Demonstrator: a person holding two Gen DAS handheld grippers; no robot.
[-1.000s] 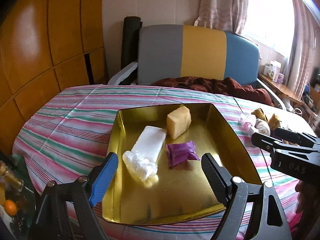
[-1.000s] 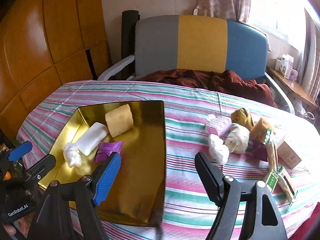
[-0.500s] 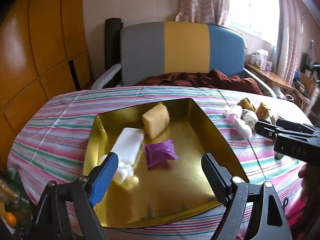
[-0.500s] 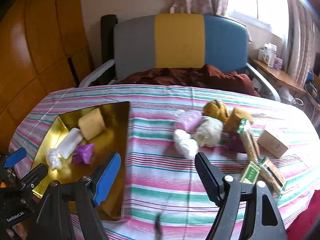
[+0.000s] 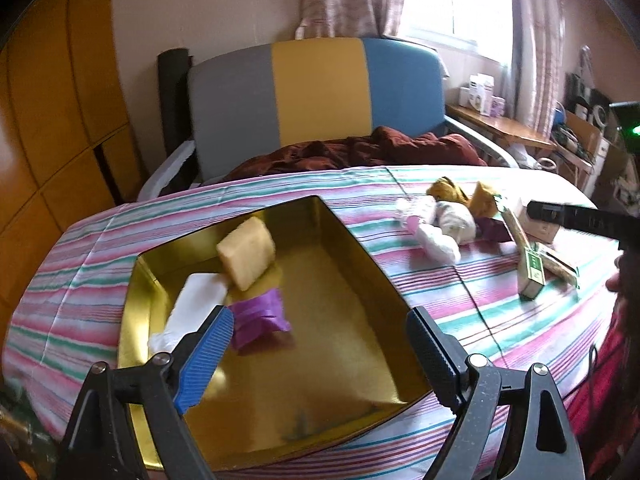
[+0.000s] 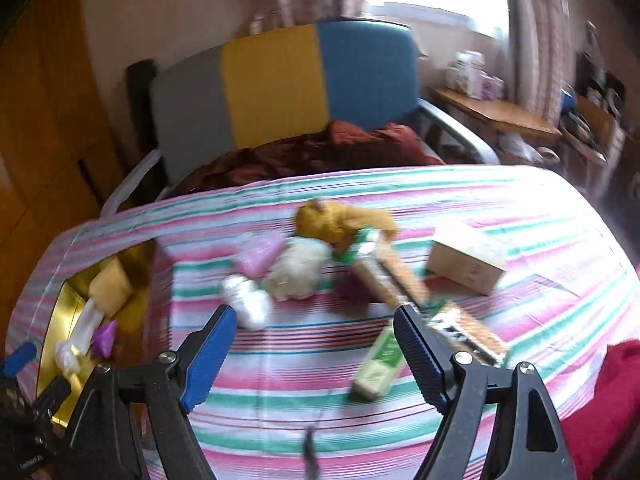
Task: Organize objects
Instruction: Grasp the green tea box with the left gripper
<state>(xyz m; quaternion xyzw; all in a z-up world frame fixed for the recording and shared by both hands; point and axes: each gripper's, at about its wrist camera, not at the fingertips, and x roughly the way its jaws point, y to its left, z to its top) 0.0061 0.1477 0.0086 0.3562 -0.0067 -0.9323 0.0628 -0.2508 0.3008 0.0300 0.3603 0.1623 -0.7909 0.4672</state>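
Right gripper wide open and empty, swung away from the gold tray within the last second; now aimed at the loose pile mid-frame. Green box lying just ahead of the fingertips, white bundle and cardboard box beyond. Probably choosing the next pick. Left gripper equally open, empty, hovering over the tray at lower centre, holding yellow block, white bar and purple packet. All on the striped desk.
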